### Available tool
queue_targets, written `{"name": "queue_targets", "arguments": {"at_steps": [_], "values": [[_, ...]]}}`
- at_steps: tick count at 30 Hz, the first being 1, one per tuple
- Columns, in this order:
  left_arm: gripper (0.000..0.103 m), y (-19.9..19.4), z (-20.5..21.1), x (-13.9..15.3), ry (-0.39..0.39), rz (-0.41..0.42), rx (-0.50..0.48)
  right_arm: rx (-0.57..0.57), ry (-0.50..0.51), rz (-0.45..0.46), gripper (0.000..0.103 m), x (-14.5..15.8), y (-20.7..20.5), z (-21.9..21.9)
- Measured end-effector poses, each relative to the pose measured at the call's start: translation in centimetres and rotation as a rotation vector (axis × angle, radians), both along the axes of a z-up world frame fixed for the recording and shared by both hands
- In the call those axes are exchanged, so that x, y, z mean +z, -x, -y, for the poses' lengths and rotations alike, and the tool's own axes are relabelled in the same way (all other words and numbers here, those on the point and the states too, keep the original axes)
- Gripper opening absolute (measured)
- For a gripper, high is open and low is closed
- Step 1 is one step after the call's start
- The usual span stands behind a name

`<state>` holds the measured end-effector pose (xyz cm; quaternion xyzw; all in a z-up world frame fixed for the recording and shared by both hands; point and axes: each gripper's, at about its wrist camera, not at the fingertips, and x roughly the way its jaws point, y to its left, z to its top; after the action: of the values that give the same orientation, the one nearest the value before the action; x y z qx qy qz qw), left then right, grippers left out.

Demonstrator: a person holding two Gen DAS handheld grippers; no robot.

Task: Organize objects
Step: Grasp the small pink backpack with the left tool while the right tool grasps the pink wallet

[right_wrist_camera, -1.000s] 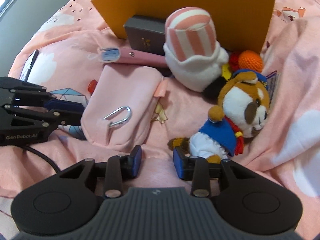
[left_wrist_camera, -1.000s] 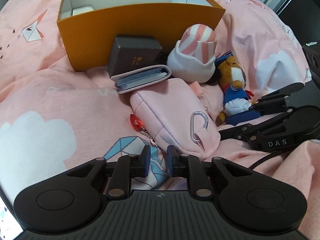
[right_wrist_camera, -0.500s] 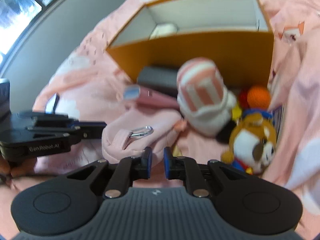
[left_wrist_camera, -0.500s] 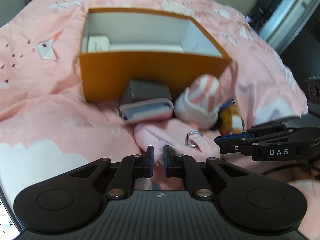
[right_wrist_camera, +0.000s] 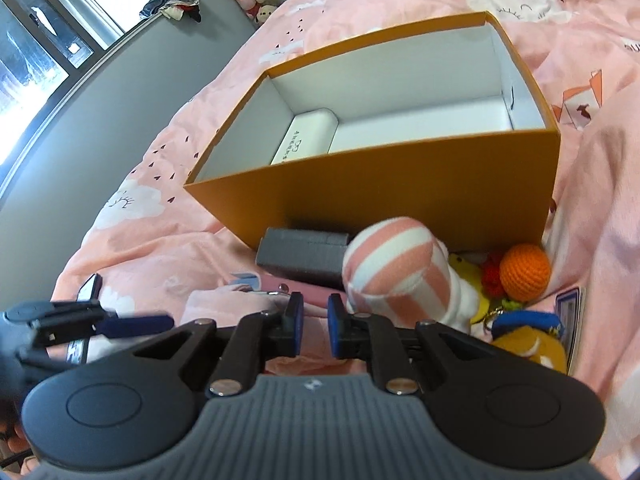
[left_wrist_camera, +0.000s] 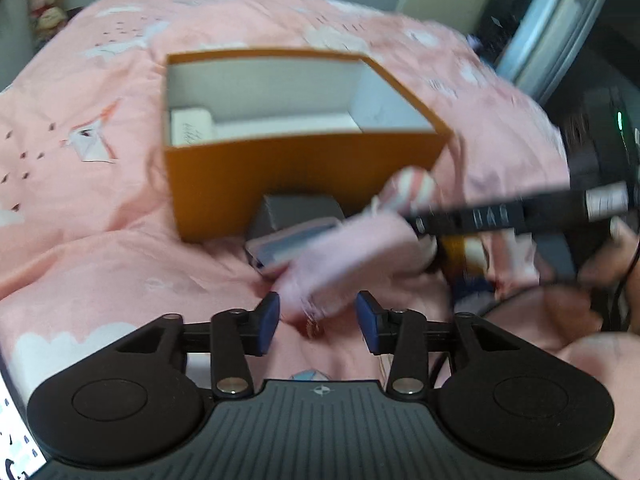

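My left gripper (left_wrist_camera: 318, 312) is opening. The low end of the pouch (left_wrist_camera: 352, 256) hangs in the gap, but neither pad presses on it. My right gripper (right_wrist_camera: 314, 320) is closed to a narrow slit. In the left view its tip meets the pouch's far upper corner, so I judge it is pinching the pouch there, though blur keeps me from seeing the bite itself.

The pouch's long axis slants from just ahead of my left jaws up and rightward to the right gripper's tip. The right hand therefore carries it and the left is only beside it.

The box (left_wrist_camera: 300, 168) lies straight ahead of both grippers and beyond the pouch, with its near wall facing me and its top open. It holds one white case (right_wrist_camera: 308, 136) at its left end, and the rest of the floor is bare. My next move would likely be forward and over that near wall.

Between the pouch and the wall, against its foot, sit:
- a grey box (left_wrist_camera: 296, 208)
- a wallet (left_wrist_camera: 280, 248), just in front of the grey box
- a striped plush (right_wrist_camera: 392, 264), to the right of the grey box

An orange ball (right_wrist_camera: 524, 272) and a dog plush (right_wrist_camera: 524, 344) lie right of my right jaws, outside the box.
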<state>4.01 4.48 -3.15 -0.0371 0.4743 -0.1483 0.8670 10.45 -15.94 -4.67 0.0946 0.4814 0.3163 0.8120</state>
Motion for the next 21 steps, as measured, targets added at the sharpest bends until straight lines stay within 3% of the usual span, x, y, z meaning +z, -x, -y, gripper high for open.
{"name": "queue_targets", "arguments": {"at_steps": [12,16,18,21], "values": [[0.056,-1.6,3.9,-3.1,-0.181,0.070,-0.117,-0.021,0.028,0.026,0.016,-0.6,-0.5,-0.3],[0.043,-1.6,4.3,-3.9,-0.194,0.118,-0.100,-0.037,0.039,0.043,0.016,-0.9,-0.7,-0.3],[0.031,-1.5,3.8,-3.7,-0.164,0.131,-0.078,-0.046,0.042,0.056,0.016,-1.0,-0.7,-0.2],[0.026,-1.0,2.8,-3.2,-0.098,0.141,-0.053,-0.050,0.034,0.076,0.025,-0.6,-0.6,0.2]]}}
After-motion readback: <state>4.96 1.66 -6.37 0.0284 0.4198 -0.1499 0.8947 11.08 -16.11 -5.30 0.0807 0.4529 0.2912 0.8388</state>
